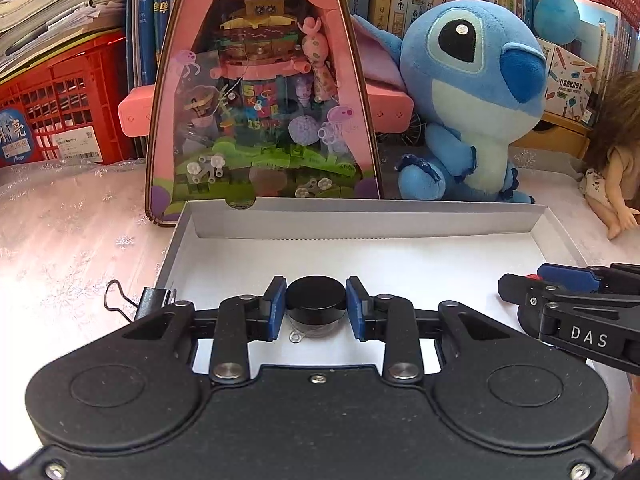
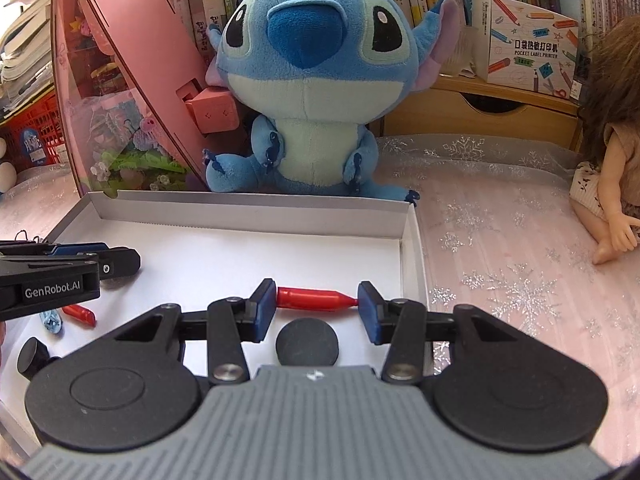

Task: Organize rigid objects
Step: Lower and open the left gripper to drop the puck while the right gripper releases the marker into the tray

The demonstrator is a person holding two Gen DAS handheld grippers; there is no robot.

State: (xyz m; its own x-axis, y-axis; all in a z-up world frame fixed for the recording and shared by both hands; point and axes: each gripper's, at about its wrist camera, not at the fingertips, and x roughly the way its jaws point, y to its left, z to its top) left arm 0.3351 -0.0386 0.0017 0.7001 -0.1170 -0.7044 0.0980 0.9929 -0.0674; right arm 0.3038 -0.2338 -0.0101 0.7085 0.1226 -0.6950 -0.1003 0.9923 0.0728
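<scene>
I have both grippers down over the shallow white box [image 1: 400,248], each carrying one piece. The left gripper [image 1: 316,304] has its jaws drawn narrow on a small clear jar with a black cap [image 1: 316,300], pads pressed against the cap on either side; it sits low over the box floor, and I cannot tell whether it already rests there. The right gripper [image 2: 317,306] has its jaws at a middling width, clamped end to end on a red tapered piece [image 2: 316,298] that lies crosswise between the pads, near the box's right wall.

By my reading the sorting is partly done. In the right wrist view a dark round disc [image 2: 307,343], a second small red piece [image 2: 80,315], a pale blue piece [image 2: 52,322] and a black knob [image 2: 32,356] already lie in the box toward its near side. What is left, as I judge it, is setting down the two pieces I hold. A black binder clip [image 1: 152,300] sits at the box's left edge; whether it lies inside or on the surface outside I cannot say.

Beyond the far wall a blue plush toy [image 2: 316,92] and a pink display case of building blocks [image 1: 264,92] stand just behind the box, and a doll [image 2: 608,184] sits well off to the right on the snowflake-patterned surface [image 2: 500,240]. None of these blocks the box floor. The real crowding is my two grippers working close beside each other, and the disc just under the right jaws.
</scene>
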